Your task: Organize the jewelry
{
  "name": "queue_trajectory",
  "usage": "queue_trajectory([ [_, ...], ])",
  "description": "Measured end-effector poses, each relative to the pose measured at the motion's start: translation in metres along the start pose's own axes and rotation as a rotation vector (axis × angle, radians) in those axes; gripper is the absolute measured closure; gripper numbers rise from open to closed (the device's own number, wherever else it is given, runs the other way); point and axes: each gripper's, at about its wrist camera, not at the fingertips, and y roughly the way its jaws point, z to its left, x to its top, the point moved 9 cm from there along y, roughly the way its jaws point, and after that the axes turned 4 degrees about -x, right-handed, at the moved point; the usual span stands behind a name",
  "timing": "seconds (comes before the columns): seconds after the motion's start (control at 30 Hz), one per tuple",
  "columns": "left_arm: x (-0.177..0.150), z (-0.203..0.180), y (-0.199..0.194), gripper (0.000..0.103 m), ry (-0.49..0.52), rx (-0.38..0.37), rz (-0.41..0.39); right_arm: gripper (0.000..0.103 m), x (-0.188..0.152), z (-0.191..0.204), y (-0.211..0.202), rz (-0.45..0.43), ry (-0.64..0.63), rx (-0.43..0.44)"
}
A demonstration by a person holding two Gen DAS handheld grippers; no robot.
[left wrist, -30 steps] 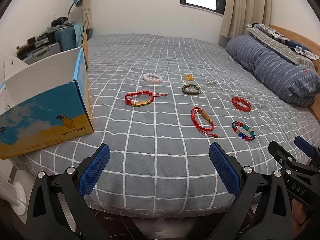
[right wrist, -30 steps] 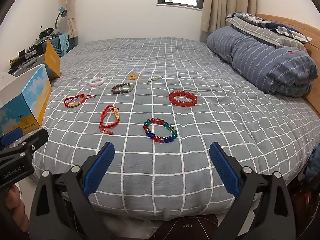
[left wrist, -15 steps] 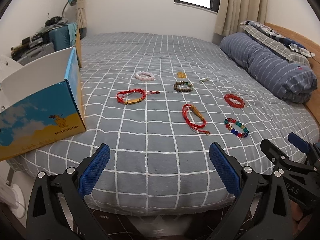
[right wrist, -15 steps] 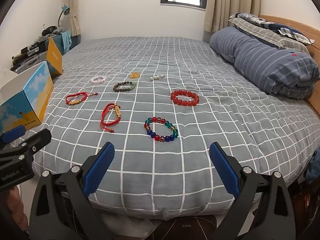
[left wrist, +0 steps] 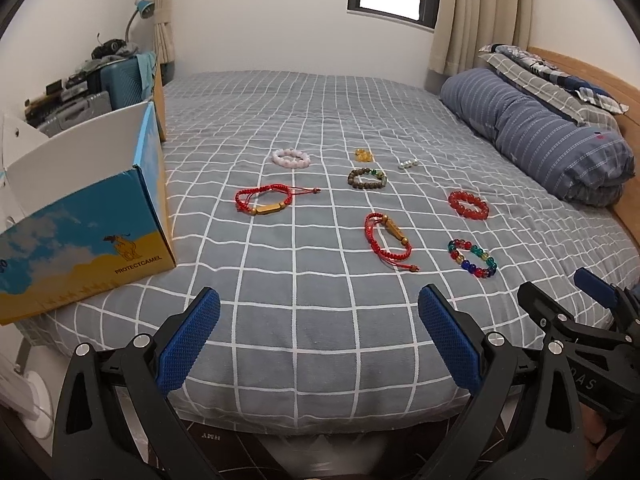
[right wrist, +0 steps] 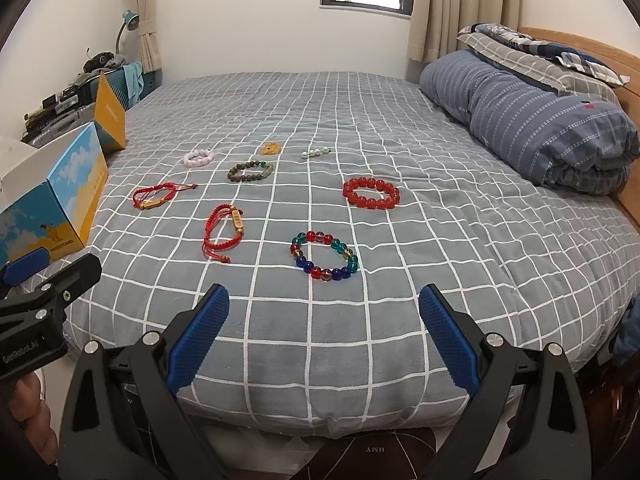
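Several bracelets lie on the grey checked bed (left wrist: 320, 312). A multicoloured bead bracelet (right wrist: 324, 255) lies nearest, with a red cord bracelet (right wrist: 222, 230) to its left and a red bead bracelet (right wrist: 371, 192) behind it. Farther back lie a second red cord bracelet (left wrist: 266, 199), a brown bead bracelet (left wrist: 367, 179), a pink bead bracelet (left wrist: 291, 157), a small amber piece (left wrist: 363, 155) and a few white beads (left wrist: 408, 164). My left gripper (left wrist: 318, 340) is open and empty at the bed's near edge. My right gripper (right wrist: 323, 340) is open and empty, just short of the multicoloured bracelet.
An open blue and yellow cardboard box (left wrist: 86, 216) stands on the bed's left corner. A rolled blue striped duvet (right wrist: 532, 120) and a pillow (right wrist: 540, 52) lie at the right by the wooden headboard. Suitcases and clutter stand by the left wall (left wrist: 100, 88).
Both grippers have moved a little forward toward the bed, so the bracelets look slightly closer. Both stay open and empty. The jewelry has not moved.
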Motion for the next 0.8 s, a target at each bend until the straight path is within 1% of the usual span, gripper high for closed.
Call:
queue_trajectory([
  [0.3,-0.0009,0.0017,0.0017,0.006,-0.012,-0.002,0.009,0.011,0.0006,-0.0015,0.0003,-0.001,0.007,-0.006],
  [0.67,-0.0014,0.0024,0.0021,0.006,-0.011,0.003,0.010,0.011,0.0000,-0.0011,-0.0011,0.002,0.010,0.007],
  [0.8,0.0037,0.0048,0.0038,0.006,-0.001,0.024,0.004,0.011,0.0068,-0.0008,-0.0028,0.004,-0.001,0.018],
])
